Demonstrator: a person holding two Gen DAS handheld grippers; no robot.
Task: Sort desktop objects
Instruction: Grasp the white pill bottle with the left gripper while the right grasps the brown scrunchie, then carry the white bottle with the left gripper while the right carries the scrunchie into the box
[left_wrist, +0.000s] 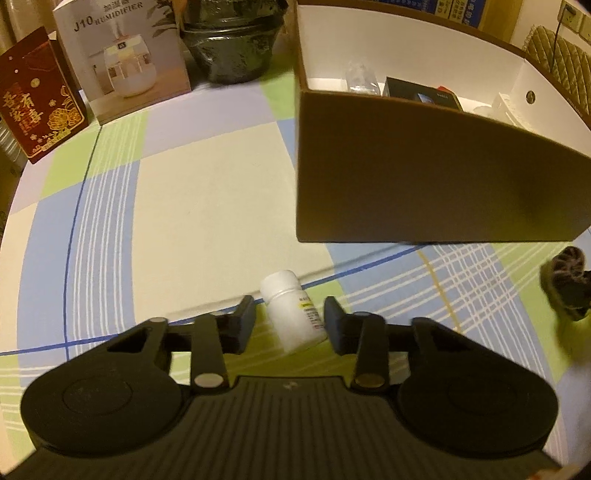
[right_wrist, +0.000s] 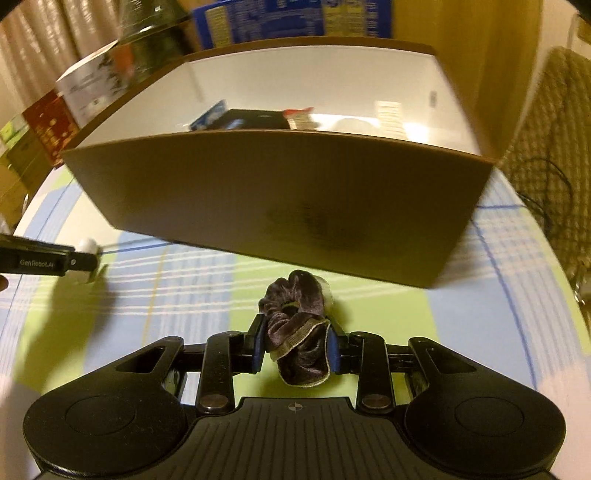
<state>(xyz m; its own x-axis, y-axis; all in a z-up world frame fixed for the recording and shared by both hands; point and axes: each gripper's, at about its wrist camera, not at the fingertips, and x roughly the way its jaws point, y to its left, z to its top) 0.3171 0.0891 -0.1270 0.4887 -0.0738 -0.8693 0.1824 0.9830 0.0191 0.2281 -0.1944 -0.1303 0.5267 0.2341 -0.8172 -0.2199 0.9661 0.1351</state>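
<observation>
Your left gripper (left_wrist: 290, 320) pinches the small white plastic pill bottle (left_wrist: 291, 314), tilted above the checked tablecloth (left_wrist: 207, 192). Your right gripper (right_wrist: 295, 347) clamps the dark velvet scrunchie (right_wrist: 297, 332), just before the brown cardboard box (right_wrist: 280, 206).

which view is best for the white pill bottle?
Left wrist view. The white pill bottle lies central between the left gripper fingers, with cap and label visible. The right wrist view shows only its white cap at the far left edge, behind that gripper's finger.
</observation>
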